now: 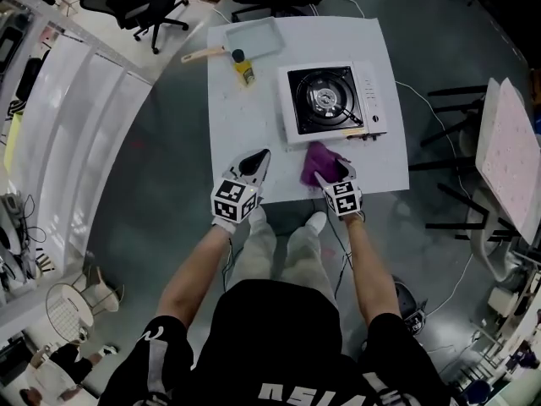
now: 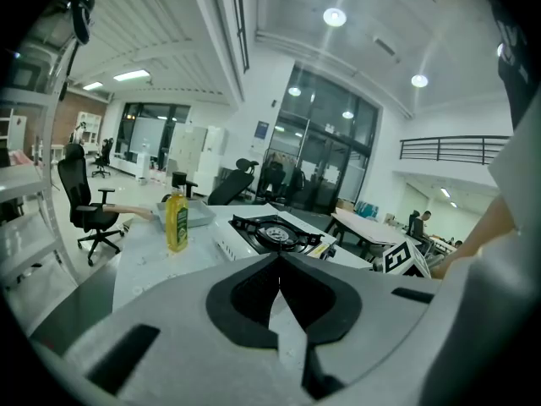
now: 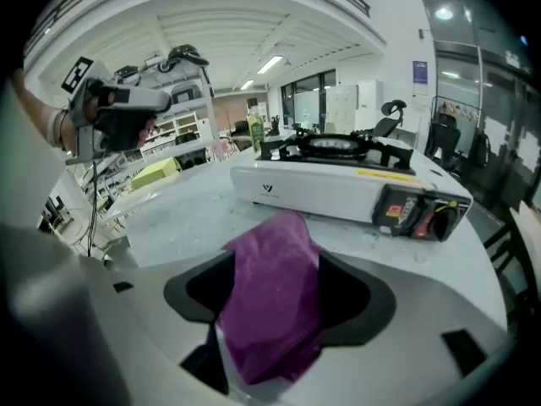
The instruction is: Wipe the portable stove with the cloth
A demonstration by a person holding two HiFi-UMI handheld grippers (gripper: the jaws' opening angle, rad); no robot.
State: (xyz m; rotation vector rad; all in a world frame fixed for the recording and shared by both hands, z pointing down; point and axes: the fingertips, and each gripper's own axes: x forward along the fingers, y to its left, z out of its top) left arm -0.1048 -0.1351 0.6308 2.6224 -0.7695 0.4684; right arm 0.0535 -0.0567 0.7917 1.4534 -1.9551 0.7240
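A white table (image 1: 254, 134) bears a portable stove (image 1: 331, 101), with a purple cloth (image 1: 319, 161) just in front. Far left lie a yellow bottle (image 1: 243, 66), a grey tray (image 1: 252, 38) and a wooden-handled tool (image 1: 203, 54).

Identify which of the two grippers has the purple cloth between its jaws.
The right gripper: the purple cloth sits between its open jaws, whereas the left gripper is shut and empty.

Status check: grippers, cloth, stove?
Left gripper shut, empty. Right gripper open, purple cloth between its jaws, not clamped. Cloth at stove front edge; nothing in the way.
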